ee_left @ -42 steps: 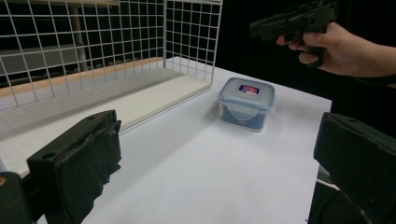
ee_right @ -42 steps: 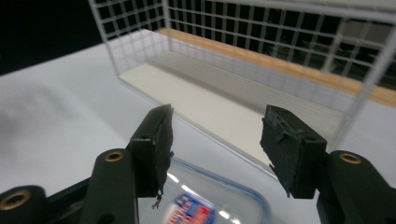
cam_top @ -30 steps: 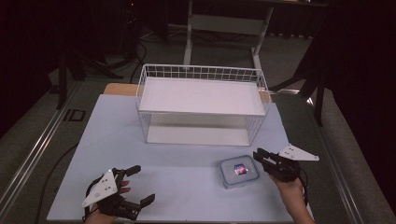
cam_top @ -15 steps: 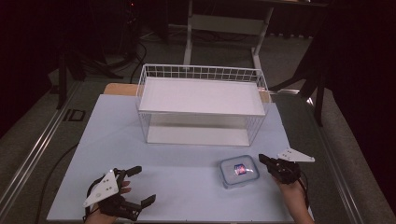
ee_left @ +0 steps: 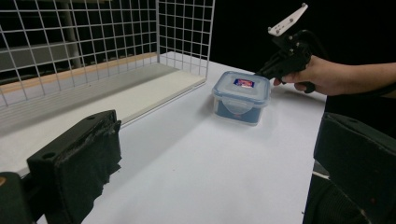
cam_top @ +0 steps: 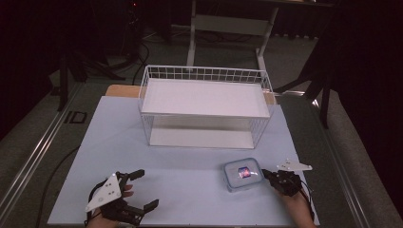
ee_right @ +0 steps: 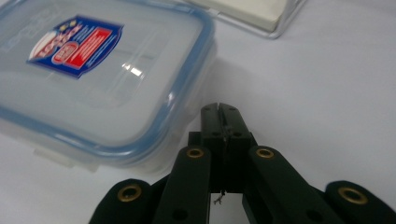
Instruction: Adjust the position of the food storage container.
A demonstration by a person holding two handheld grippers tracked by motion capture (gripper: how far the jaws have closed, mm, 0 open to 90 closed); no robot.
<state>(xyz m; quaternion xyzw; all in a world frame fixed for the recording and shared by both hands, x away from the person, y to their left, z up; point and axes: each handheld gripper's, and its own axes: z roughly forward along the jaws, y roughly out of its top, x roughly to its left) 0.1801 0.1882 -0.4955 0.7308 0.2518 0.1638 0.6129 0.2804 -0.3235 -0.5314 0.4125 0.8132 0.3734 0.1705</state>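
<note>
The lidded container [cam_top: 243, 174] sits on the pale surface [cam_top: 190, 175] in front of the wire basket [cam_top: 205, 105]; the right gripper [cam_top: 267, 175] has its jaws pressed together at the container's edge, while the left gripper [cam_top: 142, 189] rests well apart, jaws wide

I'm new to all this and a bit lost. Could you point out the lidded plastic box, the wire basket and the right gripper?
lidded plastic box [cam_top: 242, 173], high view, lid label
wire basket [cam_top: 205, 73], high view, far rim
right gripper [cam_top: 267, 174], high view, jaw tips
</note>
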